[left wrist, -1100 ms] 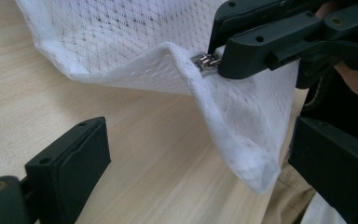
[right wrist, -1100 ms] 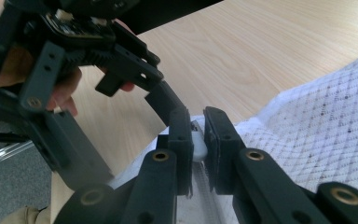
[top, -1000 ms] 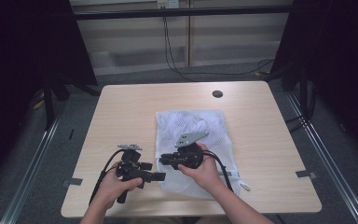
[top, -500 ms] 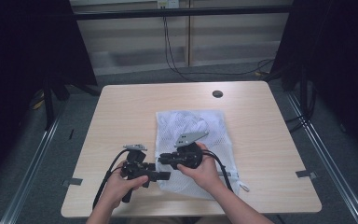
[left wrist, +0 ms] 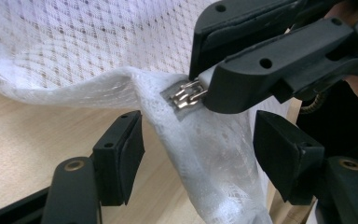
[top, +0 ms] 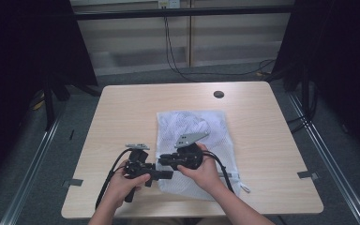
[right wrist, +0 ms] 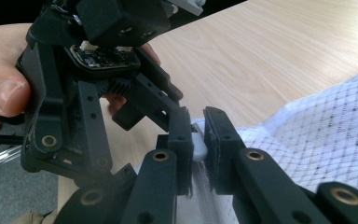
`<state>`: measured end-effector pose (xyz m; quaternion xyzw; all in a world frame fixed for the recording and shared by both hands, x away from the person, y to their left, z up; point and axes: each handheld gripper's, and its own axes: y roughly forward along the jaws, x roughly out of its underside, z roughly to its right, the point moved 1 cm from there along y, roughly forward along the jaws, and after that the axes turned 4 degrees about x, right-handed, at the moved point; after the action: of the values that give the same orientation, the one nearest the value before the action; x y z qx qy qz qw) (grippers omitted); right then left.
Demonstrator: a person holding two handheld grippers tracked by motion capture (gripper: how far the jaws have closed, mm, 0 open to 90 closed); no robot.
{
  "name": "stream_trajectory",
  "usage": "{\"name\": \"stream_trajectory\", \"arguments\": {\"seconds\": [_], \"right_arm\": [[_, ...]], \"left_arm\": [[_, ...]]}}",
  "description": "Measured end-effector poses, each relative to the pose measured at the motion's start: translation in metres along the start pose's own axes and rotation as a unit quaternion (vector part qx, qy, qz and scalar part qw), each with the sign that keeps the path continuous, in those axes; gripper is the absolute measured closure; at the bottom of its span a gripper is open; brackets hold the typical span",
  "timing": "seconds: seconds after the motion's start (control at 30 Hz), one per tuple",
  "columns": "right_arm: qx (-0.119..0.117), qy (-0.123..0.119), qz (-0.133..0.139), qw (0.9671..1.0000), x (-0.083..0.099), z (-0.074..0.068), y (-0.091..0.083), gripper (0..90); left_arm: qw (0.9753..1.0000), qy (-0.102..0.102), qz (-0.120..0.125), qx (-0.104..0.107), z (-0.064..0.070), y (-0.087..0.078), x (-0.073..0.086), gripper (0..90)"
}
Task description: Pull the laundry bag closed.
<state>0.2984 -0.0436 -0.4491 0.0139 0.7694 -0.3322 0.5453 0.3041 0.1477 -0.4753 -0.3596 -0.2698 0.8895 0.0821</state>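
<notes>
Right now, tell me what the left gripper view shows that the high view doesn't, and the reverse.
Left gripper view: the metal zipper slider at the mesh bag's raised edge, with the right hand-held gripper shut on its white pull tab, and the left hand-held gripper open, its jaws either side of the fabric.

High view: the whole wooden table, a dark round hole cover near its far edge, both forearms, and the trailing cables.

Both: the white mesh bag and the two grippers meeting at its near left corner.
</notes>
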Motion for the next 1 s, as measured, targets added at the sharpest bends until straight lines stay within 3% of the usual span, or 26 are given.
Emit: {"name": "stream_trajectory", "arguments": {"seconds": [0.27, 0.33, 0.53, 1.0], "right_arm": [[-0.005, 0.006, 0.004, 1.0, -0.0008, 0.001, -0.0006, 81.7], [-0.006, 0.005, 0.004, 1.0, -0.0009, 0.0012, -0.0006, 81.7], [-0.006, 0.004, 0.005, 1.0, -0.0015, 0.0012, -0.0017, 81.7], [-0.01, 0.005, 0.008, 0.9999, -0.0023, 0.0014, -0.004, 81.7]], "left_arm": [[0.9999, 0.004, -0.002, -0.013, 0.0023, 0.0024, -0.001, 41.4], [1.0, 0.003, -0.003, -0.006, 0.0024, 0.0037, -0.0017, 43.7], [0.9999, -0.007, 0.008, -0.004, 0.0031, 0.0034, -0.004, 56.1], [0.9999, -0.011, 0.003, -0.009, 0.0013, -0.0032, -0.0059, 87.0]]}}
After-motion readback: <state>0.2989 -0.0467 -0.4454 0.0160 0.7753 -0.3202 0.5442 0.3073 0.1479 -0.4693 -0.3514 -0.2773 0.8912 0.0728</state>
